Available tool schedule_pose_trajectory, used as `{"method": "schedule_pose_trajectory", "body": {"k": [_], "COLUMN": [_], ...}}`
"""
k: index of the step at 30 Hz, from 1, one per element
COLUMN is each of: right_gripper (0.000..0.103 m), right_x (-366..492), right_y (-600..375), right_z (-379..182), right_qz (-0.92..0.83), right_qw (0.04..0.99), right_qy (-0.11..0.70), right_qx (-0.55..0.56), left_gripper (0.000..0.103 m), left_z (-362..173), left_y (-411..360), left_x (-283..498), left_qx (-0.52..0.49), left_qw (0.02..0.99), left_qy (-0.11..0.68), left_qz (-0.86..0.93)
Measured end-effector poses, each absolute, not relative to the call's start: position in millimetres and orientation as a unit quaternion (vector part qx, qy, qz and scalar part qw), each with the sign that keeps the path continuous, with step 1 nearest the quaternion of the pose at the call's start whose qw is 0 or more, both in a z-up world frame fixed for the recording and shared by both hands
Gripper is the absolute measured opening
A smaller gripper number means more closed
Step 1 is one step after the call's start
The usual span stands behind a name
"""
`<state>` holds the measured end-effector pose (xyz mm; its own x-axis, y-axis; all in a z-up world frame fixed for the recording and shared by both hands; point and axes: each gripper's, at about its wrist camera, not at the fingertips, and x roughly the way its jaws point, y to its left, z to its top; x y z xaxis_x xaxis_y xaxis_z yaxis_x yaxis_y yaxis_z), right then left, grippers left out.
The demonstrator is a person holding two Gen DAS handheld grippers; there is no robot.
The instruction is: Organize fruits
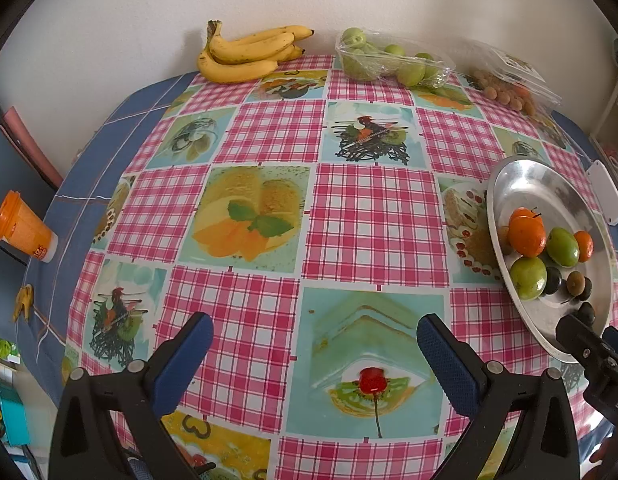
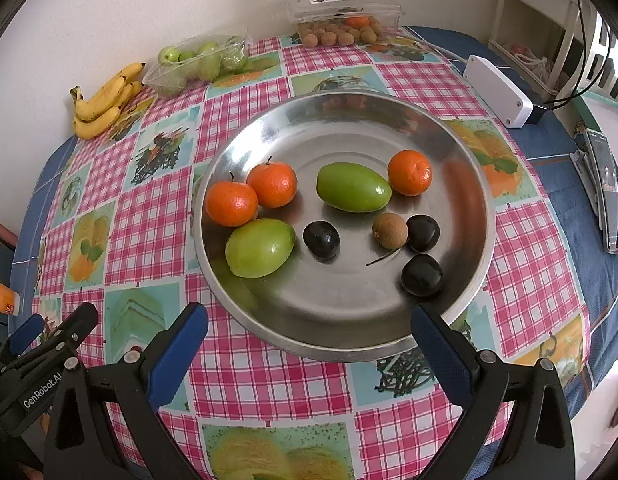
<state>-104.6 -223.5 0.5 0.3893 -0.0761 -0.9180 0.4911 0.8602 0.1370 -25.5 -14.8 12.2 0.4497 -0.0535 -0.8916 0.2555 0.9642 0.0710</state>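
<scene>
From the left wrist view, the left tongs (image 1: 315, 340) hung wide and empty above the checked cloth of the bench (image 1: 269, 216), with nothing between their blue pads. The bananas (image 1: 245, 54) lay at the far edge by the wall, a torn bag of green fruits (image 1: 389, 60) beside them, and a clear box of small brown fruits (image 1: 505, 88) further right. An orange cup (image 1: 23, 228) stood off the bench's left side. The metal dish (image 1: 521, 184) sat well to the right.

From the right wrist view, the right tongs (image 2: 309, 330) were also spread wide and held nothing, poised just over the dish's near rim (image 2: 349, 350). Inside lay three mandarins (image 2: 271, 184), two green fruits (image 2: 353, 187), three dark round fruits (image 2: 421, 275) and one brown one (image 2: 390, 230), mostly loose and apart. The round fruits would likely roll if nudged, and a hard squeeze might bruise the soft ones. Pressing down on the rim could tip the dish. A white box (image 2: 499, 92) with a cable lay beyond, clear of the reach.
</scene>
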Motion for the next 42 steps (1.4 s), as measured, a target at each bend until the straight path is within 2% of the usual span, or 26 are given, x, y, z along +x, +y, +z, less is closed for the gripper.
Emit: {"method": "schedule_pose_trajectory", "body": {"k": [42], "right_gripper": [0.101], "right_x": [-105.3], "right_y": [-223.5], "right_z": [-4.0], "right_qz": [-0.175], "right_qw": [0.805], "right_qy": [0.533], "right_qx": [0.195], "left_gripper": [0.103], "left_z": [13.9], "left_y": [-13.9], "left_x": [-27.1], "left_qx": [0.096], "left_qw": [0.848], "left_qy": [0.515], "left_qz": [-0.08]}}
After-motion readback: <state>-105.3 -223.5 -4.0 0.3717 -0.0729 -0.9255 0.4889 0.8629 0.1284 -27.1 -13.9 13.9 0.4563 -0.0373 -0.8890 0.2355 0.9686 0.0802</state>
